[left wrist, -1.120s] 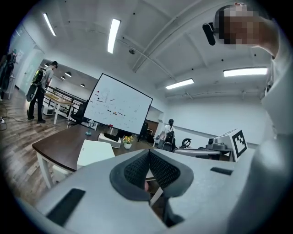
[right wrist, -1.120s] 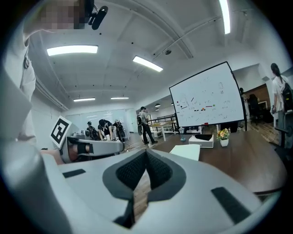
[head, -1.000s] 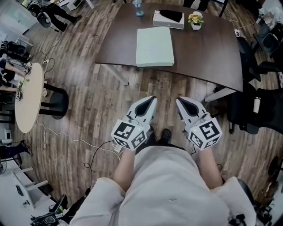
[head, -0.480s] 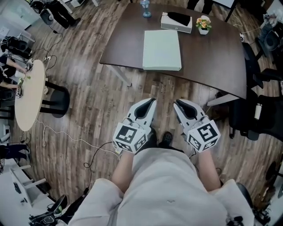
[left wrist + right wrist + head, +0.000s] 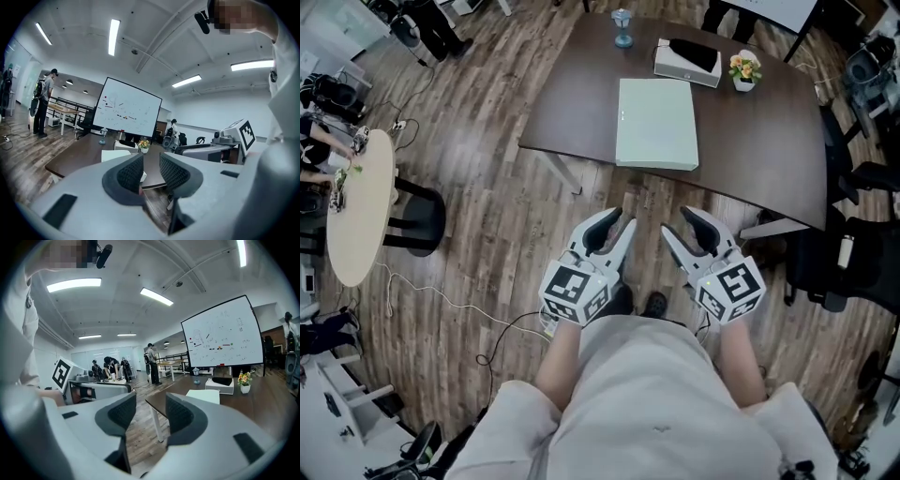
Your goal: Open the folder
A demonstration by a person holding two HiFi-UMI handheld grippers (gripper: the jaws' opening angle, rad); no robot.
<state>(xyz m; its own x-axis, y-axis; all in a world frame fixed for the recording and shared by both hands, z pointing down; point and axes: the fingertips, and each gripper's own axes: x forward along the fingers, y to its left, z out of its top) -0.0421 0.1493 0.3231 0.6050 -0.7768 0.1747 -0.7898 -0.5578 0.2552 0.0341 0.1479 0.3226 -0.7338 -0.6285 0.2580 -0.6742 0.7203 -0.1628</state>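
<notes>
The pale green folder (image 5: 656, 124) lies closed in the upper middle of the frame, near the lower edge of the dark tabletop (image 5: 769, 141), so it should be easy to reach. The left tongs (image 5: 621, 221) and right tongs (image 5: 677, 221) hover side by side below it, over the floor, well apart from it. Their jaws have just been opening and hold nothing, probably preparing for the cover. The tabletop is bare on both sides of the folder.
</notes>
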